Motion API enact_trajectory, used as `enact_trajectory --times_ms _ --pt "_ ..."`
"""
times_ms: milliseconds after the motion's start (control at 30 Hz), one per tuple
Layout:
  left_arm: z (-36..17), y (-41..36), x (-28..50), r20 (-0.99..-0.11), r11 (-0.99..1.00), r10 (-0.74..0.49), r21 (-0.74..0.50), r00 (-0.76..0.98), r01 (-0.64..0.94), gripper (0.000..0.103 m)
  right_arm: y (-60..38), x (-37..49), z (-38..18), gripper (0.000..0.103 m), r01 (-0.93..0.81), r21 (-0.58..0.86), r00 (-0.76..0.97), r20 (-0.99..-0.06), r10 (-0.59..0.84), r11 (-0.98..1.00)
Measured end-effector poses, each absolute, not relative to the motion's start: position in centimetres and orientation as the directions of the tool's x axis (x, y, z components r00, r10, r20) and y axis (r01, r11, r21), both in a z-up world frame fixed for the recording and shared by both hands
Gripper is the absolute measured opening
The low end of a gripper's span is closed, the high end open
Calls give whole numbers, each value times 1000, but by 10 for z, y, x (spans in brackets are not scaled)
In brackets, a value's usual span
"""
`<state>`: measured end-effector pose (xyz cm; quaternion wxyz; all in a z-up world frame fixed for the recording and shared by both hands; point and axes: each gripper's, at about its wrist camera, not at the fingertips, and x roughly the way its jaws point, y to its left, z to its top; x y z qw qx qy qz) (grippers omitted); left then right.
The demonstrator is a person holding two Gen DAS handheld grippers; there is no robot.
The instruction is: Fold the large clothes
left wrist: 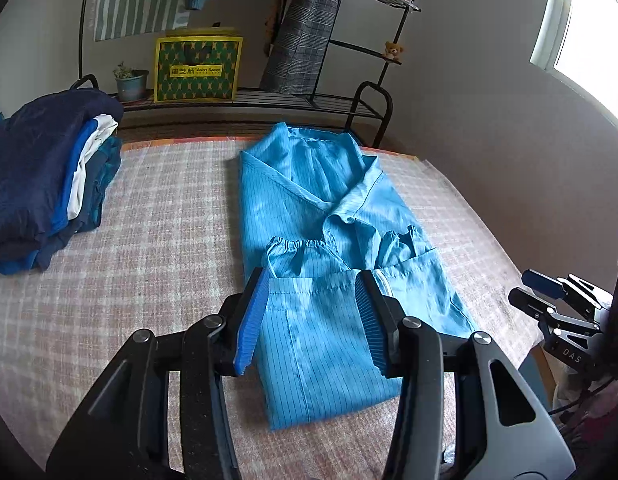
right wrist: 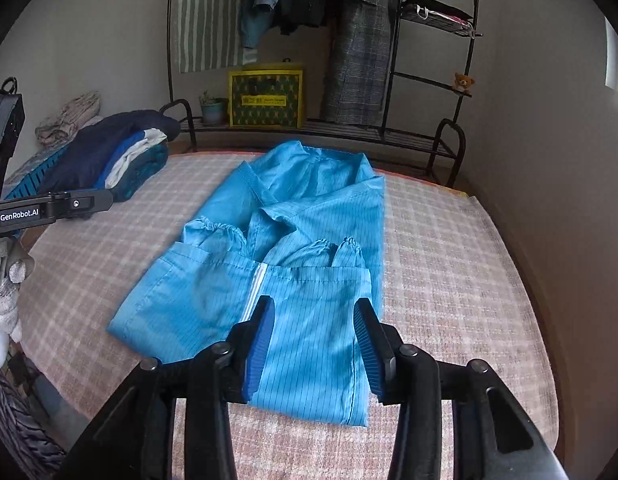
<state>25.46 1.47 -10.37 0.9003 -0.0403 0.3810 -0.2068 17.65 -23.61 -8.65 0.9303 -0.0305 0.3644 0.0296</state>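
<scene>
The 2 spread, empty tools, left gripper and right gripper, hover above the blue coat's hem, likely to fold it.

Yellow-green bag, potted plant, teddy bear on black rack; checked coat hanging.

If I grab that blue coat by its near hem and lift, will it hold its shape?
Probably not. The blue coat looks thin and creased, so it would likely droop and unfold. Its sleeves lie loose on top and may slide off. It seems light.
</scene>
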Motion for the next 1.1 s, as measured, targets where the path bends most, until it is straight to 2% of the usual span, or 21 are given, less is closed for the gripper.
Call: enact_trajectory --times_ms 100,267,433,567,733,867,1100 --pt "-93 22 260 -678 912 -396 -214 619 349 46 -260 178 -81 53 -33 14 747 -664 34 999" --pt "-71 39 295 -674 913 -399 -226 622 341 46 -299 205 -61 53 -30 123 751 -653 103 992" --pt "-50 39 355 -665 904 -417 -234 619 358 55 -317 258 -36 60 -84 169 755 -633 174 982" --pt "-47 28 417 -668 883 -461 -286 584 371 58 -332 323 -28 60 -119 220 742 -628 234 968" --pt "-71 4 504 -690 865 -497 -348 525 361 58 -354 419 -47 64 -121 294 719 -633 288 948" --pt "-104 -22 577 -714 843 -533 -399 455 362 60 -370 497 -88 66 -79 379 666 -668 332 922" --pt "-177 -59 687 -769 839 -537 -444 348 314 62 -374 613 -154 66 -56 416 594 -717 365 908"
